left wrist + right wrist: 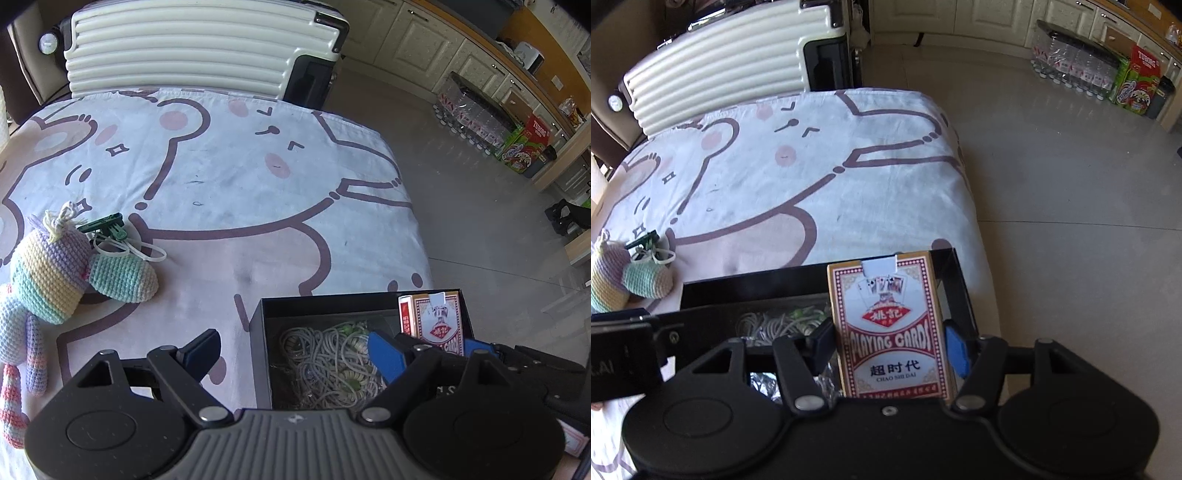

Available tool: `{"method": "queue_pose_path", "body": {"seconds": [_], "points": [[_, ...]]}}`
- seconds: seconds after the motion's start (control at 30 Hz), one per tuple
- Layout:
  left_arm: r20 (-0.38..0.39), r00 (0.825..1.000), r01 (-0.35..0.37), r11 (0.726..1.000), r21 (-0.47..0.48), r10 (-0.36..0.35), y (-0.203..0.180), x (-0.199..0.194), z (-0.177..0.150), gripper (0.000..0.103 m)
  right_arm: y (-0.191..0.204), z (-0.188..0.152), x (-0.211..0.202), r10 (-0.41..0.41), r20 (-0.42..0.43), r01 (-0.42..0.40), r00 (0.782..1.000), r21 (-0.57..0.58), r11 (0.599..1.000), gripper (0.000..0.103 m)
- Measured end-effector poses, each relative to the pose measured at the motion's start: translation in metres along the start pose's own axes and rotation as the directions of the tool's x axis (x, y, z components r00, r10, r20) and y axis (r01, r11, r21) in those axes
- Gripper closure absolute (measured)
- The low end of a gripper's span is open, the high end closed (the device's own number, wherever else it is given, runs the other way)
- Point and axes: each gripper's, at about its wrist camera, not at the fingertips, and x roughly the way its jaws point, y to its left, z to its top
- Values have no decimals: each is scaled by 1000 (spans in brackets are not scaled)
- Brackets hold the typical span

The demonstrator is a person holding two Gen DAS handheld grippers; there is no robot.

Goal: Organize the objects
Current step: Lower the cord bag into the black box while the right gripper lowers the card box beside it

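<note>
Right gripper (pixel 890 345) has its 2 fingers closed on the sides of the playing card pack (pixel 892 328), held upright over the right end of the black box (pixel 753 291), likely so it slots in beside the coiled cable (pixel 328 365) already inside. Left gripper (pixel 295 354) spread wide, holding nothing, poised at the box's near-left edge. Crochet toy (pixel 48 280) and green clip (pixel 105 227) wait on the sheet, well apart from the box
</note>
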Motion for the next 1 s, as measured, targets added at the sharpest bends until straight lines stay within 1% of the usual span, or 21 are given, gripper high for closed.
{"method": "queue_pose_path", "body": {"seconds": [0.17, 0.27, 0.4, 0.47, 0.5, 0.53, 0.57, 0.63, 0.7, 0.73, 0.83, 0.9, 0.93, 1.0], "points": [[-3, 1000, -9, 1000, 5, 9, 1, 3, 0, 16, 1, -2, 12, -17, -18, 17, 1000, -1, 1000, 39], [-7, 1000, -11, 1000, 3, 11, 3, 4, 1, 16, 2, -2, 12, -2, -2, 2, 1000, 2, 1000, 31], [-8, 1000, -12, 1000, 4, 12, 4, 5, 1, 16, 2, -1, 11, -6, -12, 6, 1000, 2, 1000, 33], [-8, 1000, -13, 1000, 6, 13, 4, 5, 1, 16, 2, 0, 9, -23, -34, 23, 999, -11, 1000, 43], [-9, 1000, -14, 1000, 6, 14, 4, 5, 1, 16, 1, -1, 7, -24, -43, 24, 999, -10, 1000, 45], [-9, 1000, -14, 1000, 5, 14, 4, 5, 1, 16, -1, 0, 6, -18, -58, 18, 998, -5, 1000, 51], [-9, 1000, -14, 1000, 4, 14, 4, 5, 1, 16, -3, -1, 4, -10, -73, 10, 997, 4, 1000, 60], [-9, 1000, -13, 1000, 3, 13, 4, 5, 1, 16, -6, -2, 1, 8, -110, -5, 994, 20, 1000, 72], [-9, 1000, -11, 1000, 3, 11, 4, 4, 1, 16, -9, -6, 0, 21, -157, -15, 987, 37, 999, 75], [-9, 1000, -10, 1000, 4, 10, 3, 4, 1, 16, -10, -8, 0, 33, -173, -26, 984, 43, 999, 79], [-10, 1000, -8, 1000, 10, 8, 1, 3, 0, 16, -11, -14, 3, 63, -204, -53, 977, 52, 997, 83], [-10, 1000, -4, 1000, 16, 4, -1, 3, 0, 16, -12, -14, 6, 69, -208, -55, 976, 73, 996, 86], [-10, 1000, -3, 1000, 19, 3, -1, 3, -1, 16, -13, -14, 8, 68, -218, -51, 974, 83, 995, 88], [-9, 1000, -4, 1000, 27, 5, -2, 3, -1, 16, -12, -18, 14, 60, -247, -42, 967, 79, 996, 89]]}}
